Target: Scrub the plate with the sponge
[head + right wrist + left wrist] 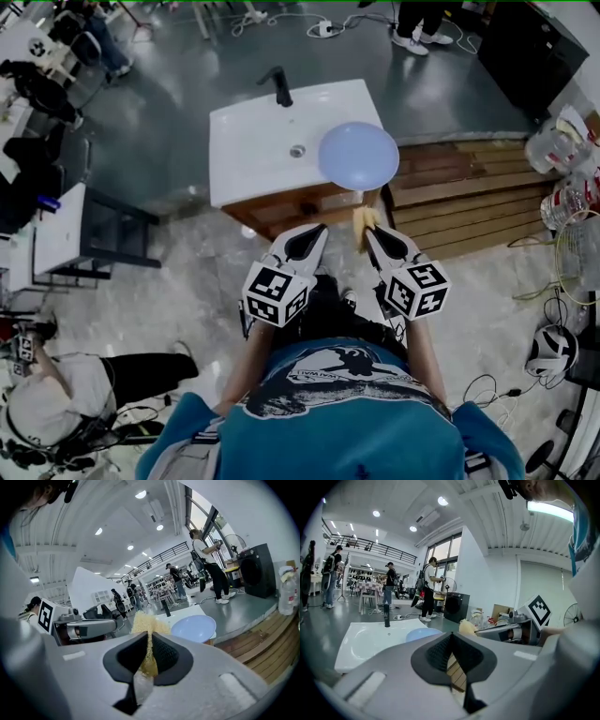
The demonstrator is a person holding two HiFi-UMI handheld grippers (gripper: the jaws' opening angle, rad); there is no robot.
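A pale blue plate (358, 154) rests on the right edge of the white sink counter (253, 141). It also shows in the left gripper view (423, 633) and the right gripper view (193, 628). My right gripper (372, 234) is shut on a yellow sponge (364, 223), held in front of the counter and short of the plate. The sponge (146, 626) sticks out past the right gripper (149, 644). My left gripper (314, 234) hangs beside it, shut with nothing between its jaws, seen close in its own view (451, 641).
A black faucet (278, 86) stands at the back of the sink, with a drain (297, 150) in the basin. Wooden steps (469, 197) lie to the right, with plastic bottles (562, 150) and cables beyond. People stand in the background and one sits at lower left.
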